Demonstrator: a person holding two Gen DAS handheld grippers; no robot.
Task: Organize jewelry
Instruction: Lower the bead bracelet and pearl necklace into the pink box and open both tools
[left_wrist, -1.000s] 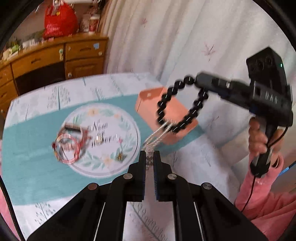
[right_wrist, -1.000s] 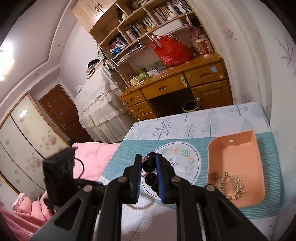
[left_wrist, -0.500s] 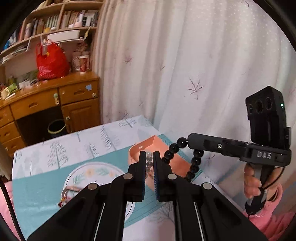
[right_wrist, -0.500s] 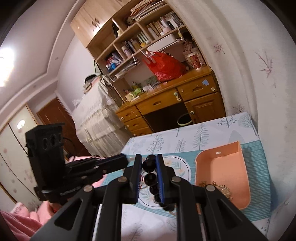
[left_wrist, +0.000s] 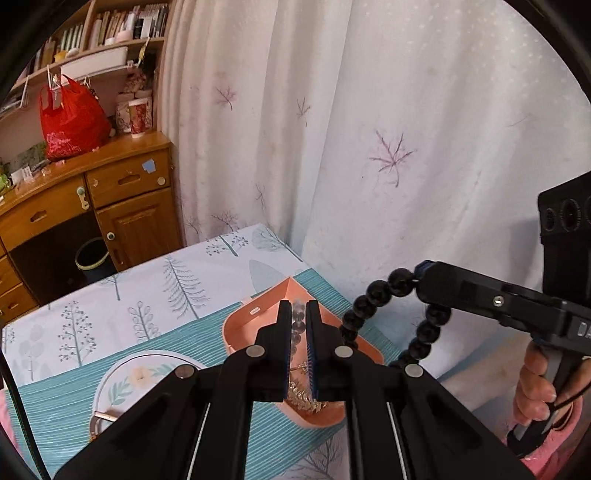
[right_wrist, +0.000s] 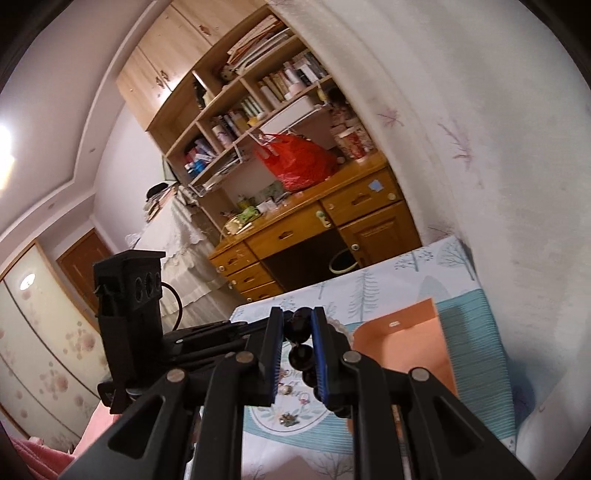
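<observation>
left gripper (left_wrist: 296, 314) fingers pinch clear bead string (left_wrist: 297, 326) above orange tray (left_wrist: 240, 325) | right gripper (right_wrist: 297, 320) fingers pinch black bead bracelet (left_wrist: 373, 299) beside it | risk: strings may tangle, miss tray

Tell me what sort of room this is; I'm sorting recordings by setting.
Most likely a bedroom or study at home. A wooden desk with drawers stands under a crowded bookshelf, a curtain hangs beside the table, and pink bedding shows at the edge.
</observation>
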